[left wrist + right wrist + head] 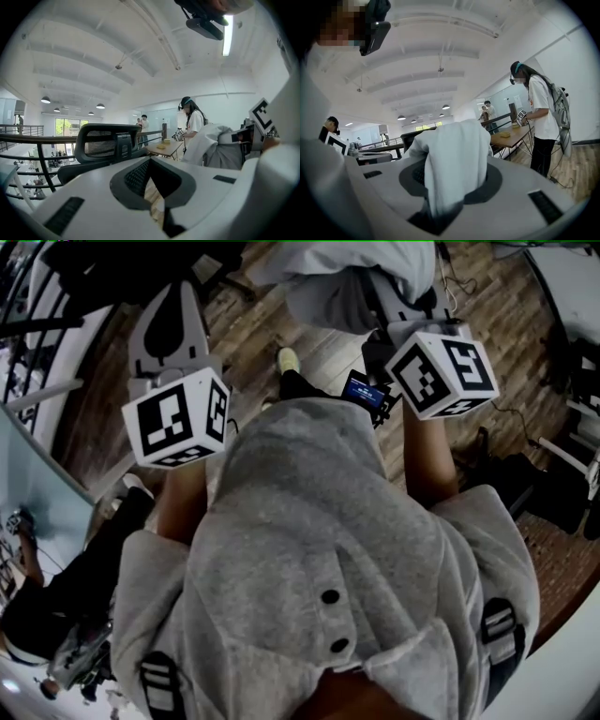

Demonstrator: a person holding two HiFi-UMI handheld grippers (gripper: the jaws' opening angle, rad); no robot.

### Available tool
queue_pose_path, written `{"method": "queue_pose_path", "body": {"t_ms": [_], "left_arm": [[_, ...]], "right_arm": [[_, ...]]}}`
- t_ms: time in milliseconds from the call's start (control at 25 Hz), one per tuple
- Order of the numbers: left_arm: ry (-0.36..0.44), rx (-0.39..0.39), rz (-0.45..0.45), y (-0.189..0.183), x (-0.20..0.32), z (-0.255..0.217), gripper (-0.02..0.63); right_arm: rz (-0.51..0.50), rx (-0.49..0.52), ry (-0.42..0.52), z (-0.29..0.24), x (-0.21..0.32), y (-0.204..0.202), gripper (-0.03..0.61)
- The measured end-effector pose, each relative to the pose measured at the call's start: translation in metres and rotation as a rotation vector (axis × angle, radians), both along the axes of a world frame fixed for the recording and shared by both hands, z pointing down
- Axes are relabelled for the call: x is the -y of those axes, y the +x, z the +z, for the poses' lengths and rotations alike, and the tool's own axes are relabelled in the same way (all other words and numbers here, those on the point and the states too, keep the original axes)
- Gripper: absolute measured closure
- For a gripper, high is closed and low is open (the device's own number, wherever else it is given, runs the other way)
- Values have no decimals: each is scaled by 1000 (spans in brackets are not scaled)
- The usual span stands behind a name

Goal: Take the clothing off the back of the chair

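Note:
A pale grey garment [454,154] rises out of my right gripper [450,197], which is shut on a fold of it. In the head view the same garment [347,277] hangs bunched past the right marker cube [441,367]. The left gripper view shows it draped at the right [211,145], away from the black mesh chair [105,140]. The chair's backrest is bare. My left gripper [152,187] holds nothing. Its jaws stand close together, and wood floor shows through the gap between them. From the head camera it [173,306] points forward at the left.
A person in a white T-shirt [539,112] stands by a wooden table [511,133] at the right. A dark railing [28,140] runs behind the chair. My own grey hoodie [328,549] fills the lower head view. Cables lie on the wood floor [487,306].

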State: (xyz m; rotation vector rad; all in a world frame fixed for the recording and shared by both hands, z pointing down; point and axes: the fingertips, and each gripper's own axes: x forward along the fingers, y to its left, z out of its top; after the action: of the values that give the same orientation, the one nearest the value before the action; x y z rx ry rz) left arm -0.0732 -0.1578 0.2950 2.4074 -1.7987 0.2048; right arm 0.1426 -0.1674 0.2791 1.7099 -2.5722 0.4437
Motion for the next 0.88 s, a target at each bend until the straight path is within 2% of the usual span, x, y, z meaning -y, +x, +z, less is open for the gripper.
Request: {"method": "queue_pose_path", "body": {"t_ms": [200,440,680,880], "left_arm": [[4,-6,-23,-18,-43,-6,607],[11,-27,-56,-71,-126,-2,607],[-8,-44,-68,-67,-165,1,607],[9,-45,-80,-52,-180,-12,607]], "right_arm": [[-10,37,-2,-11,-30,-15,439],[-62,40,-1,-12,-98,-72,437],[-64,54,-21,-14,-137,-67,437],[-86,32,-13,-23,-157,-56,437]]}}
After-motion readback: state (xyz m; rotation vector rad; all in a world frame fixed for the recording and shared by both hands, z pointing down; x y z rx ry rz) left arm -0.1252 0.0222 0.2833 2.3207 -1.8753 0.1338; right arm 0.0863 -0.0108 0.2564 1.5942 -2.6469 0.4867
